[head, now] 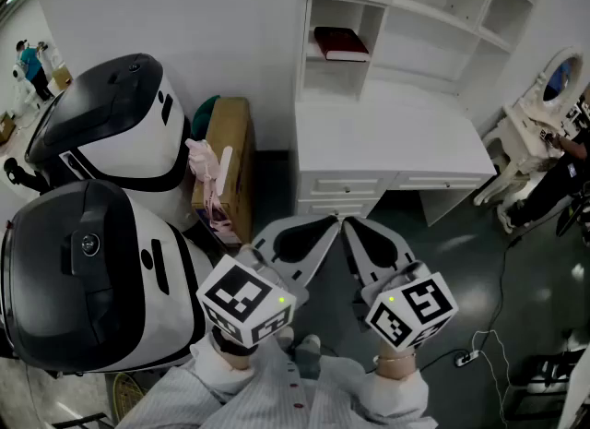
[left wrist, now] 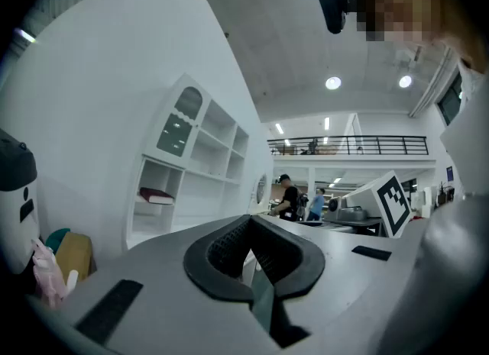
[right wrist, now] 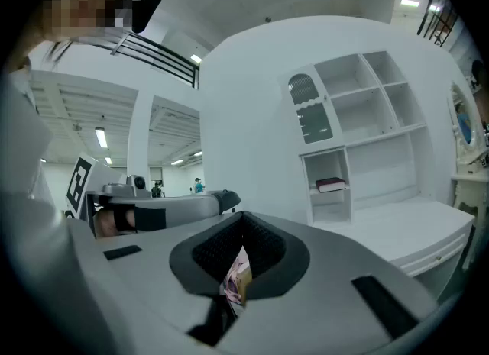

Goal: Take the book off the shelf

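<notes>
A dark red book (head: 341, 44) lies flat in the lower left compartment of the white shelf unit (head: 419, 12) above the desk. It also shows as the book (left wrist: 157, 196) in the left gripper view and the book (right wrist: 331, 185) in the right gripper view. My left gripper (head: 328, 224) and right gripper (head: 352, 225) are side by side close to my body, over the floor in front of the desk and far short of the shelf. Both are shut with nothing held. The same closed tips show on the left gripper (left wrist: 248, 221) and the right gripper (right wrist: 243, 220).
The white desk (head: 387, 141) with drawers stands under the shelves. Two big white-and-black machines (head: 111, 123) (head: 92, 280) fill the left. A cardboard box (head: 229, 155) with a pink item (head: 205, 164) stands between them and the desk. A white vanity mirror (head: 553, 86), a person (head: 562, 173) and floor cables (head: 470, 355) are at the right.
</notes>
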Demonstrator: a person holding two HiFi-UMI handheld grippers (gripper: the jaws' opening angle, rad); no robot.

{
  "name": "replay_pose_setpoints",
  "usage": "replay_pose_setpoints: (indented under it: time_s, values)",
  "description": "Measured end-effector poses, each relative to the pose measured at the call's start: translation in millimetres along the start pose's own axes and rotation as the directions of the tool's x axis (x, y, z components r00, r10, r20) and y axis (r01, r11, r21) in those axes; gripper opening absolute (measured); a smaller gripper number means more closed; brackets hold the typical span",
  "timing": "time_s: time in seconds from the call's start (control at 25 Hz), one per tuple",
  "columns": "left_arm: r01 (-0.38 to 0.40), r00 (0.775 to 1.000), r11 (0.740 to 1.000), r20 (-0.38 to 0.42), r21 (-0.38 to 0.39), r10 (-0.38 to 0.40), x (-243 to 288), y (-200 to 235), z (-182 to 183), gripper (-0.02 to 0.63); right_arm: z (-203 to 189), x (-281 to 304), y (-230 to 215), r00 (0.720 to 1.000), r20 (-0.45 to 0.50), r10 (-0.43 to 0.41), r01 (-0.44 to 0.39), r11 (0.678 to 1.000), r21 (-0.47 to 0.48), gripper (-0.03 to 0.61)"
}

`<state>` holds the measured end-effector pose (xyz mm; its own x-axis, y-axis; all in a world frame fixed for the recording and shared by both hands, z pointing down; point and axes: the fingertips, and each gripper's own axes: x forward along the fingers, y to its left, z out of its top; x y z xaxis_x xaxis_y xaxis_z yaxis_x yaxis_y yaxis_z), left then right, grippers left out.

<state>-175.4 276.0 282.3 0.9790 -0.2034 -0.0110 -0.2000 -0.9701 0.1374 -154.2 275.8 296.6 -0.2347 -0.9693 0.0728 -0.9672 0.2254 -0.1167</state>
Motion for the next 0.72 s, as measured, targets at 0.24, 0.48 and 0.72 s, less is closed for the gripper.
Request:
replay_pose_setpoints:
  time_s: [0.24, 0.48, 0.72]
  values:
    - [-0.010, 1.000, 1.000, -0.008, 0.010, 0.010, -1, -3, -1, 0.009, 3, -9, 3, 1.000, -0.001, -0.001, 0.001, 1.000, -0.019, 0.014]
    - [-0.027, 1.000, 1.000, -0.007, 0.012, 0.027, 4, -8, -2, 0.010, 6, -18, -1, 1.000, 0.019, 0.002, -0.002, 1.000, -0.013, 0.014]
    - [-0.032, 0.999, 0.999, 0.000, 0.031, 0.032, 17, -17, -2, 0.010, 3, -30, -13, 0.999, 0.032, 0.005, -0.005, 1.000, 0.002, 0.014]
